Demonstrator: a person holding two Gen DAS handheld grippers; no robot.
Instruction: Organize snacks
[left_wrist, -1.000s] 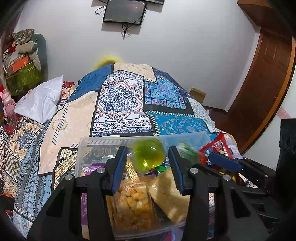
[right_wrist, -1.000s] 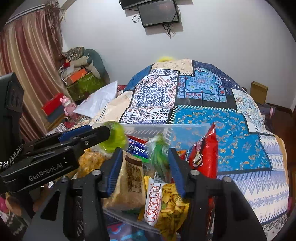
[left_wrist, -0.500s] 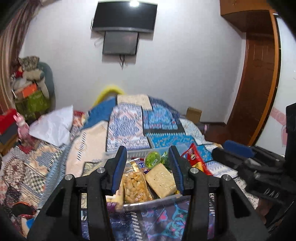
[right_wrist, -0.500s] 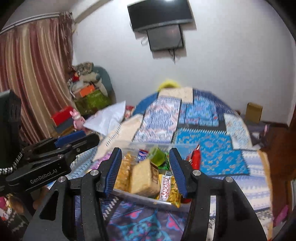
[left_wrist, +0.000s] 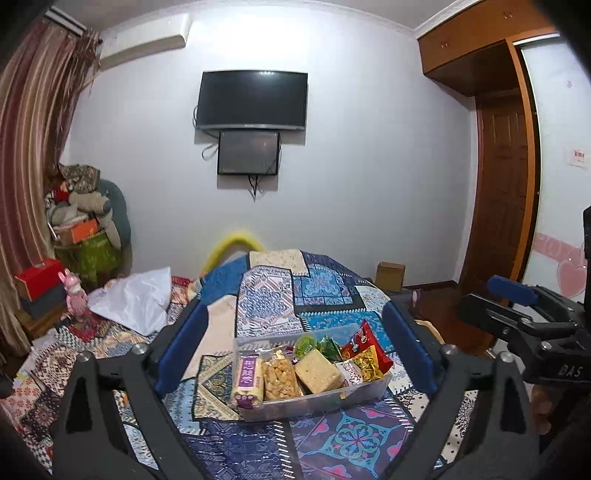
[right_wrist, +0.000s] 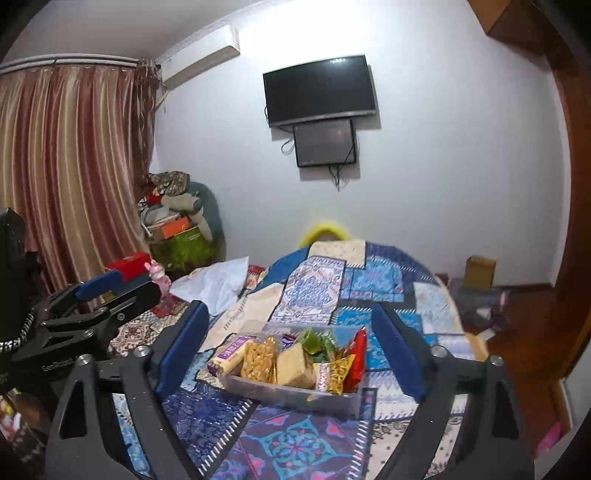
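A: How far along is the snack sorting looking?

B: Close to finished, I'd judge. The clear plastic container (left_wrist: 314, 400) is sitting on the patchwork bedspread (left_wrist: 325, 291), and the snacks are lying packed side by side inside it: a purple-wrapped bar (left_wrist: 249, 376) at the left end, a peanut brittle pack (left_wrist: 280, 373) next to it, then a pale wafer block (left_wrist: 317, 369), a Kakaric packet (left_wrist: 351, 373), and a red chip bag (left_wrist: 365, 345) standing at the right end. A green jelly cup (left_wrist: 306, 342) is resting behind them.

A: And the tongs?

B: The left gripper (left_wrist: 295, 347) is hanging with its blue pads spread wide apart, holding nothing. The right gripper (right_wrist: 291, 345) is also standing wide open and empty. Both are hovering well back from the container, framing it between their fingers.

A: Anything waiting outside the box?

B: I am not spotting any loose snack on the bedspread in either wrist view. A white plastic bag (left_wrist: 133, 299) is lying off to the left, but I cannot tell whether anything is in it.

A: So what is remaining?

B: Probably nothing, or at most a small straightening of the packets.
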